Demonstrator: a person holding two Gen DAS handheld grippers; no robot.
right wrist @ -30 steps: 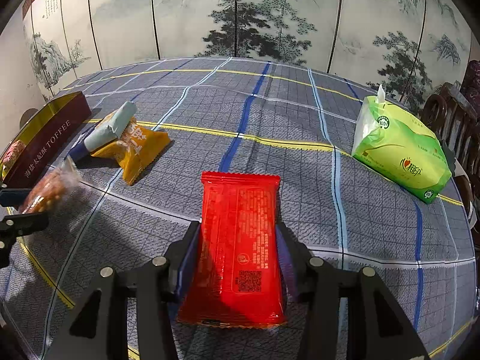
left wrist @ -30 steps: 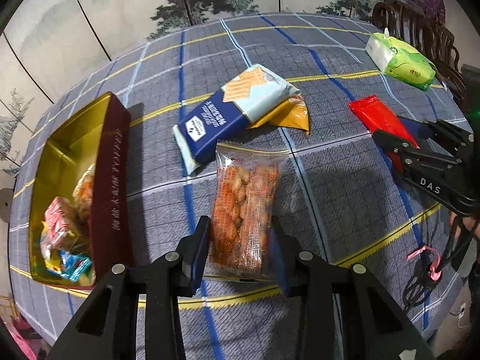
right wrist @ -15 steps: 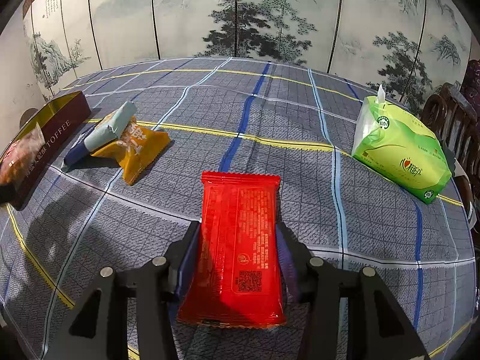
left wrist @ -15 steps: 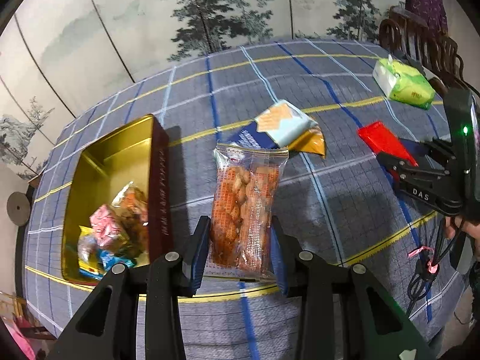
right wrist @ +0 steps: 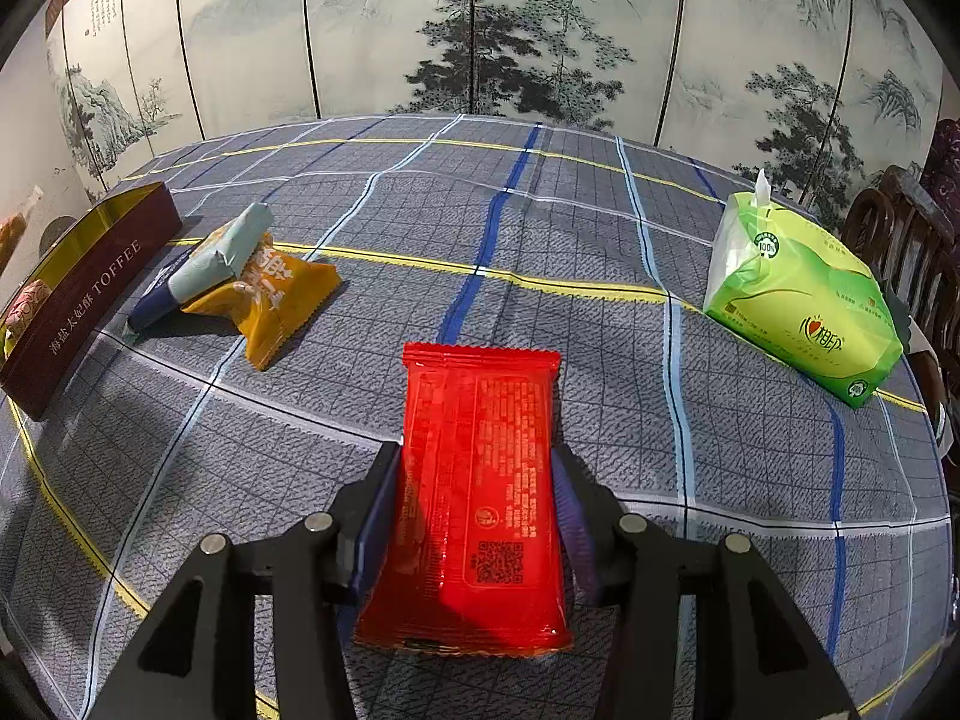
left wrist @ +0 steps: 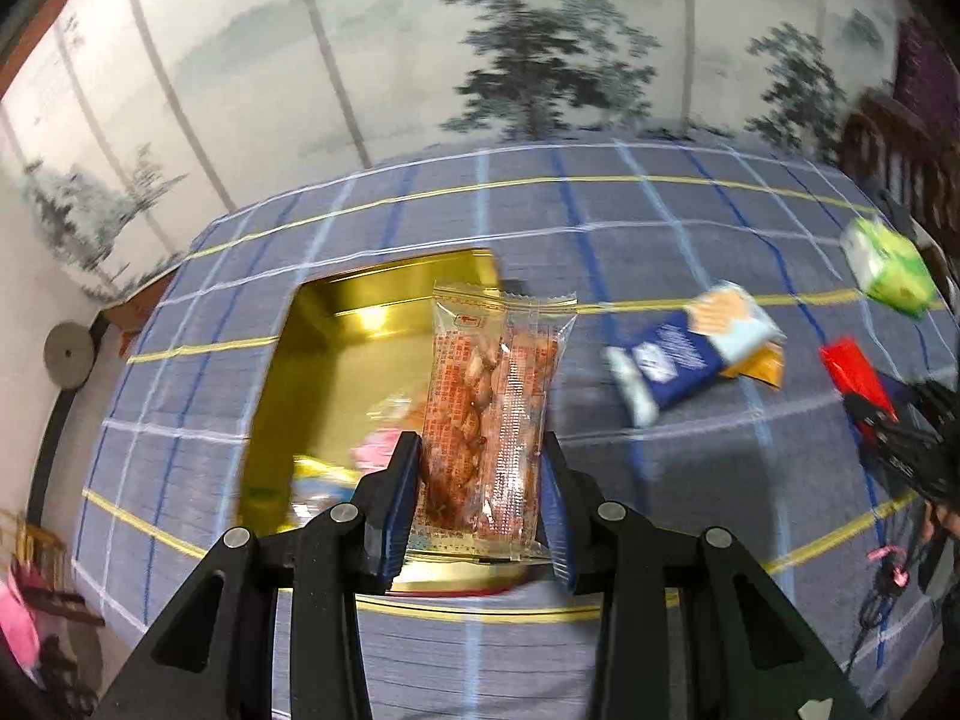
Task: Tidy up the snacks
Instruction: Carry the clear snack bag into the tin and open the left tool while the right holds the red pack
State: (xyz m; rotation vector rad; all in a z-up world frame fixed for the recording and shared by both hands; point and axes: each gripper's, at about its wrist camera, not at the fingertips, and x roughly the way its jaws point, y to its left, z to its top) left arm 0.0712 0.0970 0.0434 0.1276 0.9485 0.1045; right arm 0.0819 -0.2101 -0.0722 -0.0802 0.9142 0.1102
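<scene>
Above the gold-lined rectangular toffee tin (left wrist: 360,312), your left gripper (left wrist: 480,510) clamps one clear peanut packet (left wrist: 492,414); your right gripper (right wrist: 480,516) pinches one red foil packet (right wrist: 480,480) (two more snack packs lie on the cloth).

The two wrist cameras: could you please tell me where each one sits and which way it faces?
Left wrist: on the left gripper, looking down at the gold tin; its fingers clamp the peanut packet.
Right wrist: on the right gripper, facing across the table; fingers grip the red packet.
Shared: tin, red packet, green tissue pack.
</scene>
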